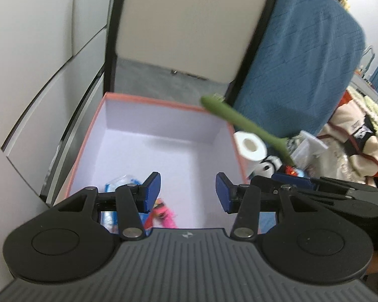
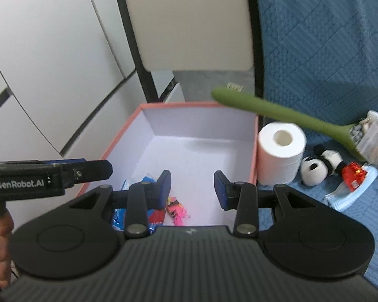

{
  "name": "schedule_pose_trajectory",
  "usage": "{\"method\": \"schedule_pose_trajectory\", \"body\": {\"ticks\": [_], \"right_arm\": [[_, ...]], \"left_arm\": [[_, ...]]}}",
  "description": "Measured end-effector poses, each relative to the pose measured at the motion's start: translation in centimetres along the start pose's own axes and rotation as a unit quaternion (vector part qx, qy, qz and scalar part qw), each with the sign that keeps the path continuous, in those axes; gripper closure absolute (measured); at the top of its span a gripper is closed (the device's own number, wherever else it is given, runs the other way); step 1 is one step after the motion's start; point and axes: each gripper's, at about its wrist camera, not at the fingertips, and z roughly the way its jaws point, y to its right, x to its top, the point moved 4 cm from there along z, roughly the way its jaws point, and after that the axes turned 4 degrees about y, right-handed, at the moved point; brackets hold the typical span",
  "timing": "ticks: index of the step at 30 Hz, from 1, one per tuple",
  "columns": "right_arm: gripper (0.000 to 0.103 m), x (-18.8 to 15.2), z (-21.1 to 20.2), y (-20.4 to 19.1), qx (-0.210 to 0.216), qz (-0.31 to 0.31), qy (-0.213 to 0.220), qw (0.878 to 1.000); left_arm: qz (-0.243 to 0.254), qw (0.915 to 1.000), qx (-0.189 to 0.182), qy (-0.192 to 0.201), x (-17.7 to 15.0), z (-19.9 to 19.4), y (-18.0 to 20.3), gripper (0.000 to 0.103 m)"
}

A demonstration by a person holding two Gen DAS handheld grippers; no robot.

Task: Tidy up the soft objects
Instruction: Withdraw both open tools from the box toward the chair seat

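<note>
1. two hand-held grippers are hovering above the open pink-rimmed white cardboard box (image 2: 148, 136); the left hand-held gripper (image 1: 187, 192) and the right hand-held gripper (image 2: 192, 190) are both standing moderately open, holding nothing.
2. a small pink plush toy (image 2: 177, 210) and a blue plastic packet (image 2: 121, 215) are lying on the box floor, likely dropped in as sorted.
3. a white toilet-paper roll (image 2: 281, 151) and a black-and-white panda plush (image 2: 320, 164) are waiting on the blue quilted bed (image 2: 327, 50) just beside the box, seemingly next.
</note>
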Motion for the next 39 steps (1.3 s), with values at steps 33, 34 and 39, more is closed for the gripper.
{"method": "schedule_pose_trajectory", "body": {"ticks": [33, 34, 39], "right_arm": [[0.062, -8.0, -16.2, 9.9, -0.065, 0.042, 0.079, 0.994], [0.062, -8.5, -16.5, 10.3, -0.068, 0.044, 0.080, 0.994], [0.062, -10.7, -18.0, 12.2, -0.088, 0.057, 0.079, 0.991]], "left_arm": [[0.049, 0.9967, -0.056, 0.033, -8.8, -6.3, 16.0, 0.049], [0.050, 0.9965, -0.058, 0.032, -9.2, -6.3, 16.4, 0.049], [0.058, 0.9953, -0.073, 0.027, -11.4, -6.2, 18.3, 0.046]]}}
